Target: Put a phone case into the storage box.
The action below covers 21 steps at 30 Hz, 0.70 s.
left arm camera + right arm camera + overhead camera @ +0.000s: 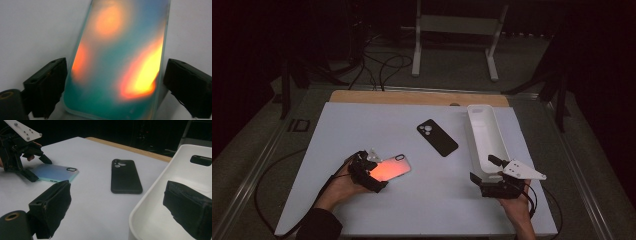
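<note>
My left gripper straddles the near end of the iridescent phone case, which lies flat on the white table; jaws stand either side of its long edges, a slight gap showing, not yet clamped, so I can square up before pinching. My right gripper sits spread over the near rim of the white tray, one jaw inside, steadying it as the likely destination. The black phone case lies between, untouched
</note>
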{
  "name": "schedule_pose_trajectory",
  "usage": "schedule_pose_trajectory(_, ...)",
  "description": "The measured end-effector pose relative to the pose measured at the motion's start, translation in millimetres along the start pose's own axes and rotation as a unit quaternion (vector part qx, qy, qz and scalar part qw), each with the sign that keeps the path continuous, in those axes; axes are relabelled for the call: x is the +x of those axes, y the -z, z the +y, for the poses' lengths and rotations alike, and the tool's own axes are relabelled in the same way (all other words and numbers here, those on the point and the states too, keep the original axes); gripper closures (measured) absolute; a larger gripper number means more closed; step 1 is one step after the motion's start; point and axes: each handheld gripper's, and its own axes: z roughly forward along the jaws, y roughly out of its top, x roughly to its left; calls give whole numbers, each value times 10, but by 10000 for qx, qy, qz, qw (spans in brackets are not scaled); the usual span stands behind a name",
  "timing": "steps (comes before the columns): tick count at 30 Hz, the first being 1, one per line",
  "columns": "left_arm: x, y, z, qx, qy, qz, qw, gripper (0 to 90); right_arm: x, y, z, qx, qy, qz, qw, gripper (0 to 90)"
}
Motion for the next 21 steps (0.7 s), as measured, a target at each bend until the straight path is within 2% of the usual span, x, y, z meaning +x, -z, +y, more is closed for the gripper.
schedule_pose_trajectory(4, -5, 23, 4, 81, -1, -20, 10000, 130, -1, 4, 1, 4, -12, 1, 10000, 72)
schedule_pose_trajectory(8, -25, 33, -2, 62, 51, 31, 10000, 157, 10, 1, 6, 19, -14, 18, 10000, 73)
schedule_pose_trajectory(15, -29, 46, -51, -216, 315, 43, 9993, 171, 10, -19, 0, 53, -26, 23, 10000, 73)
schedule_pose_trajectory(16, -6, 59, -71, -345, 481, -38, 9982, 171, 10, -19, 0, 64, -33, 18, 10000, 73)
schedule_pose_trajectory(17, -3, 65, -78, -392, 537, -60, 9978, 172, 10, -22, 1, 65, -43, 20, 10000, 73)
schedule_pose_trajectory(21, -17, 106, -91, -543, 584, 18, 9968, 173, 5, -28, -1, 94, -34, -2, 9999, 73)
